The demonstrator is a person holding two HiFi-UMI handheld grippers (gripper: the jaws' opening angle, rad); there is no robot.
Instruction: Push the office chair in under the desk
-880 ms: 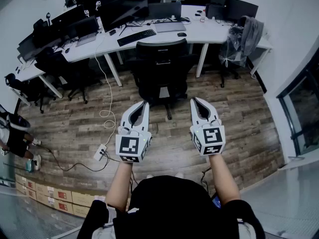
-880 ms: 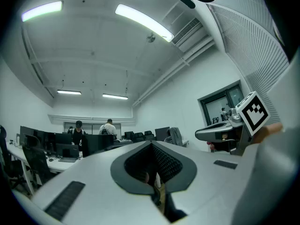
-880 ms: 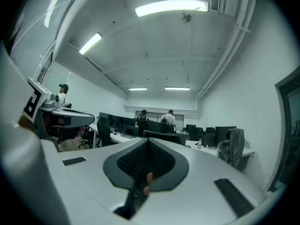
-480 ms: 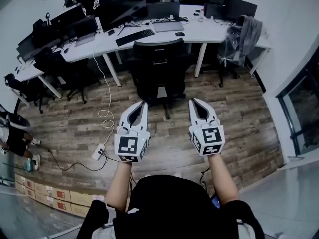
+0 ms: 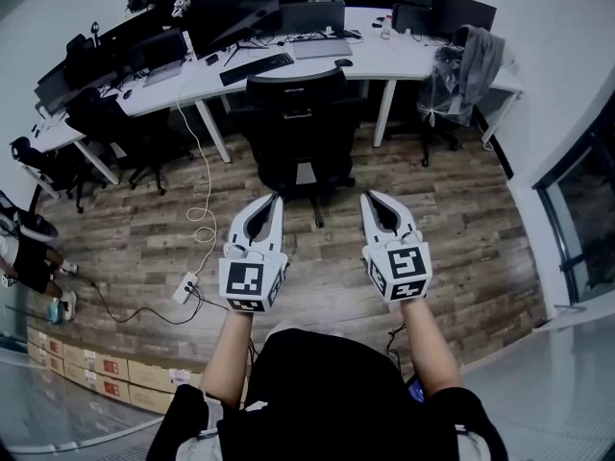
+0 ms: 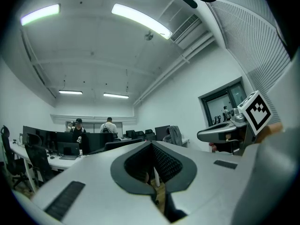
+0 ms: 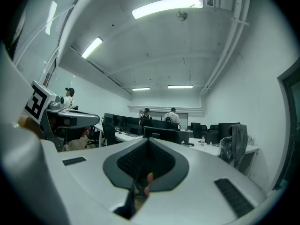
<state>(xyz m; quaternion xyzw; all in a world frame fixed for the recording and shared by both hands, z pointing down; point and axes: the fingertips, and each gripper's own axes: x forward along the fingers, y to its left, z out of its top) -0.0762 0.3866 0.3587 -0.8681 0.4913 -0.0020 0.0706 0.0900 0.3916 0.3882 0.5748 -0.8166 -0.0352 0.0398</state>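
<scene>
Left claw (image 5: 276, 200) and right claw (image 5: 369, 197): both fully closed, jaws meeting tip to tip, with nothing between them in either gripper view. They are held side by side over the wooden floor (image 5: 461, 229), pointed at the office chair (image 5: 300, 113) and apart from it. The chair stands on the floor at the near edge of the white surface (image 5: 413, 58), between two of its white legs (image 5: 382, 113), backrest toward the person and wheeled base (image 5: 312, 176) on the near side. The backrest's top overlaps the surface's near edge in the head view; how far the seat is already under cannot be determined from this angle. Assessment: approach step, contact not yet made. Recommended: use the closed claws as blunt pushers, one on each side of the upper backrest at equal height, so the chair rolls straight and does not swivel on its column. Push slowly along the line between the two legs, since an off-centre push would likely steer the base toward a leg. Stop when the backrest meets the surface's edge. Hazards noted: a white cable (image 5: 197, 176) trails on the floor left of the chair, apart from the base, and a keyboard (image 5: 256, 68) lies close to the near edge above the chair.
</scene>
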